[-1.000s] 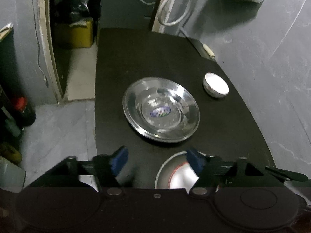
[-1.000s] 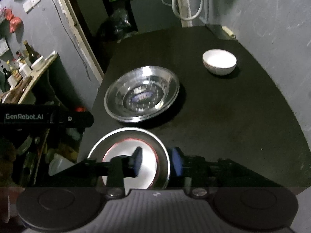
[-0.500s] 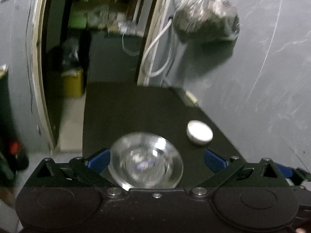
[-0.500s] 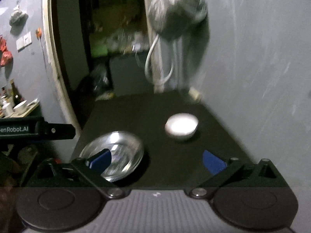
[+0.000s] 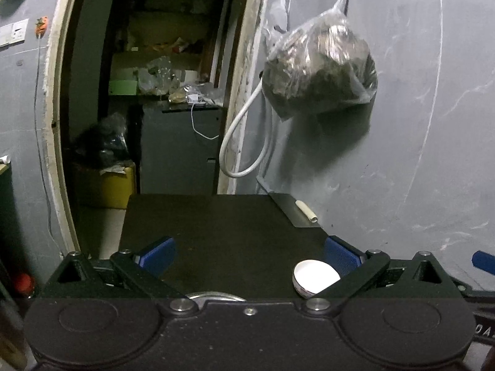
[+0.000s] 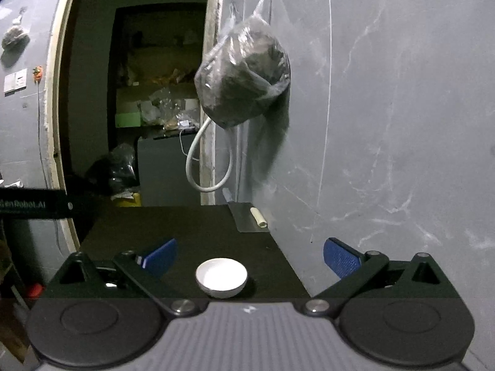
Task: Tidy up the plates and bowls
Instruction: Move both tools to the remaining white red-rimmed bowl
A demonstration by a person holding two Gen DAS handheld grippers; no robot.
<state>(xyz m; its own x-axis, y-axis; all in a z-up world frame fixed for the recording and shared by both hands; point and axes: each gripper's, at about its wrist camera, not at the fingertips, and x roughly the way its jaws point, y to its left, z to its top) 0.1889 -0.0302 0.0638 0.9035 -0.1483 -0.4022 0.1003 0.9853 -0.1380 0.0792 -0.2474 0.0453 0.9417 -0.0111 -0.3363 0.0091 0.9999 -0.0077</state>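
Here both claws gape wide, nothing btwn pads. Right claw (image 6: 249, 258) view: whole white bowl (image 6: 221, 277) on tabletop (image 6: 198, 232). Left claw (image 5: 247, 255) view: bowl half-hidden, plus steel plate (image 5: 213, 296) rim sliver.

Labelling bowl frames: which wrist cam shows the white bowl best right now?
Right wrist. The white bowl sits whole and unobstructed on the black table, between the open fingers. In the left wrist view the same bowl is low on the right, partly hidden behind the gripper's linkage.
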